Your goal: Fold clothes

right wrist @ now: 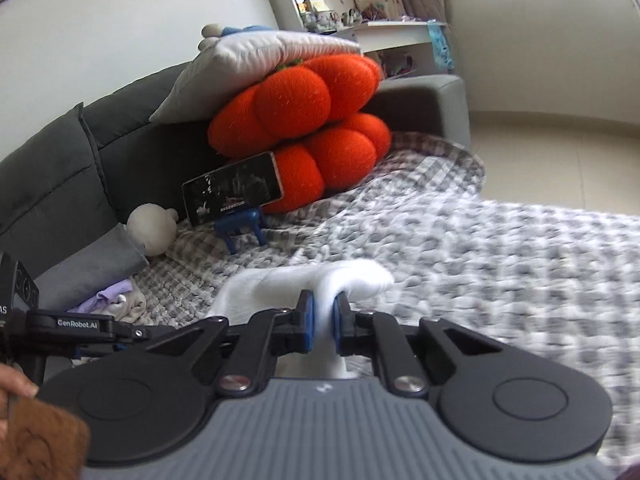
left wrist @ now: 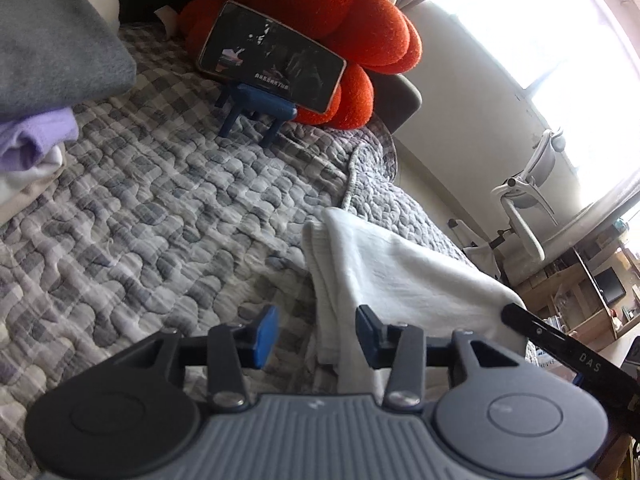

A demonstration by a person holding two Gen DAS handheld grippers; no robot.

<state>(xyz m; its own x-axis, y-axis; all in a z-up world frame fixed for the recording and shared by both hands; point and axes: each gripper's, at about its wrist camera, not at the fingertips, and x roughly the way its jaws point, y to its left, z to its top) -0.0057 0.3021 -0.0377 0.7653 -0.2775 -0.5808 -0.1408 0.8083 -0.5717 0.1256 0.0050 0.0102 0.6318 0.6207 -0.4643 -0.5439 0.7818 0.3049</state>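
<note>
1. A grey-and-white checked quilt [left wrist: 168,208] covered the seat of a dark grey sofa [right wrist: 52,168], its puckered surface bare across the middle.
2. Behind the sofa stood a pale wall; in the right wrist view cluttered white shelves [right wrist: 360,12] rose past the sofa's far arm, and pale floor ran beyond the quilt's far edge.
3. In the left wrist view a bright window [left wrist: 560,40] filled the upper right, with one white office chair [left wrist: 528,196] beneath it.
4. One orange lobed cushion [right wrist: 304,128] leaned against the sofa back near the quilt's far edge, with one pale grey pillow [right wrist: 248,68] on top of it.
5. One phone [left wrist: 272,58] stood tilted on one small blue stand [left wrist: 256,108], just in front of the cushion.
6. One small white plush toy [right wrist: 152,228] sat beside the sofa back.
7. At the quilt's left edge lay one stack of folded clothes [left wrist: 44,80]: a grey piece on top, lilac and white under it.
8. One white garment [left wrist: 384,276] was lifted over the quilt's near edge, stretched between the two tools.
9. The left gripper [left wrist: 316,336] stood spread, the cloth hanging between its pads and lying against the right one; a firm grip cannot be told.
10. The right gripper [right wrist: 323,316] was pinching a fold of the white garment.
</note>
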